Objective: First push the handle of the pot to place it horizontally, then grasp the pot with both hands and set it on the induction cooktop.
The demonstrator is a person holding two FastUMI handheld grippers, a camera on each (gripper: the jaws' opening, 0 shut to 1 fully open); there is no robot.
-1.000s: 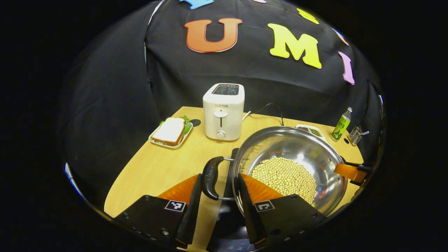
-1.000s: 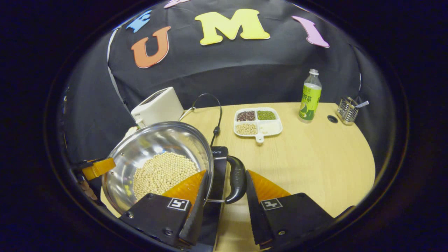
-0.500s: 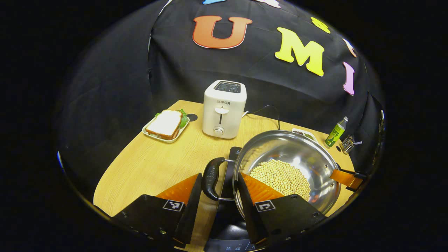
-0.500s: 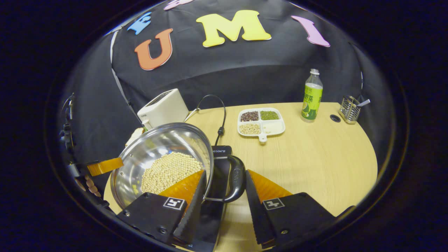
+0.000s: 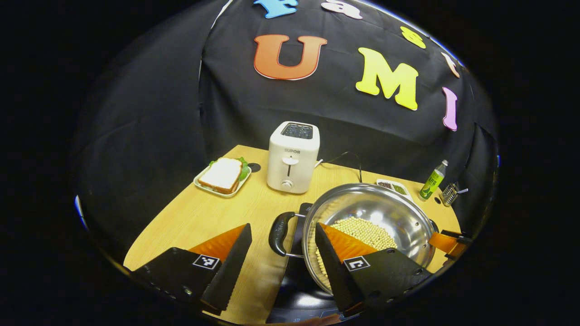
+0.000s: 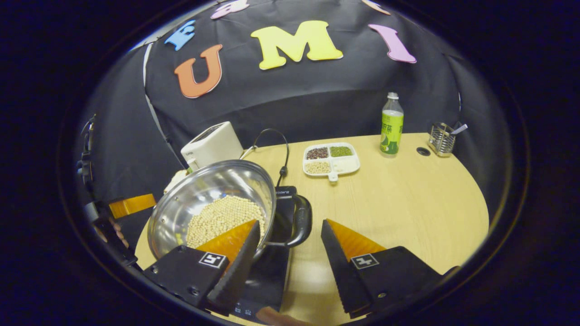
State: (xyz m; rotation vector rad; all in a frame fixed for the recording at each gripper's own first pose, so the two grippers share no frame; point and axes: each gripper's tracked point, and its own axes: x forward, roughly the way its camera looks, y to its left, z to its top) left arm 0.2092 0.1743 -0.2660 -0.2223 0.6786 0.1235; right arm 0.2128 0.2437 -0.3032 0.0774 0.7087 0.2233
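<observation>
The pale wood-grain desk (image 6: 408, 199) with a rounded edge spreads over the lower half of both views. In the left gripper view a round, shiny steel pot (image 5: 385, 213) sits right of centre on the flat black induction cooktop (image 5: 297, 290), with a heap of small pale beans (image 5: 362, 228) in its bottom; in the right gripper view the same pot (image 6: 199, 190) lies lower left on the cooktop (image 6: 269, 271). A curved black loop handle (image 5: 277, 227) sticks out level from the pot's rim, and the opposite handle (image 6: 302, 215) does the same.

The left tongs (image 5: 282, 253) are spread wide and released, one finger on either side of the near handle, touching neither it nor the pot. The right tongs (image 6: 290, 244) are likewise parted and hold nothing, the handle lying in the gap.

Behind the pot stands a boxy white toaster (image 5: 293, 156), its cord (image 6: 276, 145) looping to the cooktop. Left of it a sandwich (image 5: 222, 174) rests on a small tray. Further off are a divided white dish of grains (image 6: 331, 158), a green-labelled bottle (image 6: 392, 124) and a wire holder (image 6: 442, 140).
</observation>
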